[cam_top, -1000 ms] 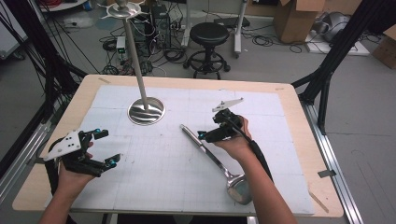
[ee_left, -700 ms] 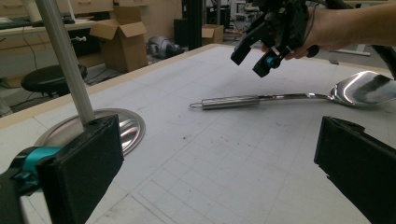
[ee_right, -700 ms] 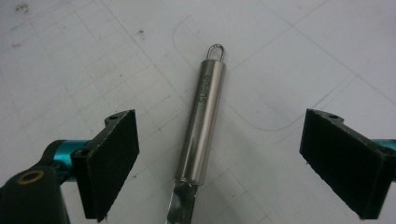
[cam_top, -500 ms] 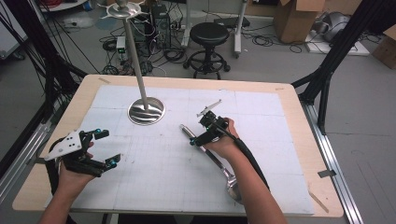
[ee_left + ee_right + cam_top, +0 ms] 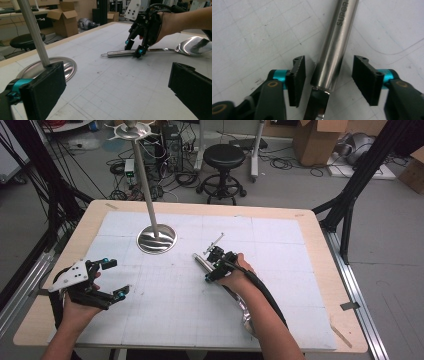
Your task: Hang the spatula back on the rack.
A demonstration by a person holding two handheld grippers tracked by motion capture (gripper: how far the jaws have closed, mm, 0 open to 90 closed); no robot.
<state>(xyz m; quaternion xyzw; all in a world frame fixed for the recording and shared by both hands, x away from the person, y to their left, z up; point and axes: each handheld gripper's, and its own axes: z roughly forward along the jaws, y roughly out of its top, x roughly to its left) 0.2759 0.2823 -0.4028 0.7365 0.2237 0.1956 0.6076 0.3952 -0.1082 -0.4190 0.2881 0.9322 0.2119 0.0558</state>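
The big wooden table (image 5: 320, 227) has a white mat (image 5: 170, 310) with thin grid lines on top of it. On the far left part of the mat stands a tall metal stand (image 5: 156, 238) with a round shiny base and a thin pole going up.

A long shiny ladle (image 5: 201, 262) lies on the mat near the middle. Its round handle points toward the stand, and its bowl lies near the front edge, partly hidden under the person's right arm. In the left gripper view the ladle (image 5: 120, 53) lies flat with its bowl off to the right. In the right gripper view the handle (image 5: 334, 50) has letters pressed into it.

The right gripper (image 5: 216, 265) is down at the ladle handle. Its 2 jaws are open, 1 on each side of the handle, and there is a gap on both sides, so they are not pinching it. The handle sits closer to 1 jaw than the other.

The left gripper (image 5: 114, 279) is at the front left of the table, well apart from the ladle. Its 2 jaws are spread wide and hold nothing.
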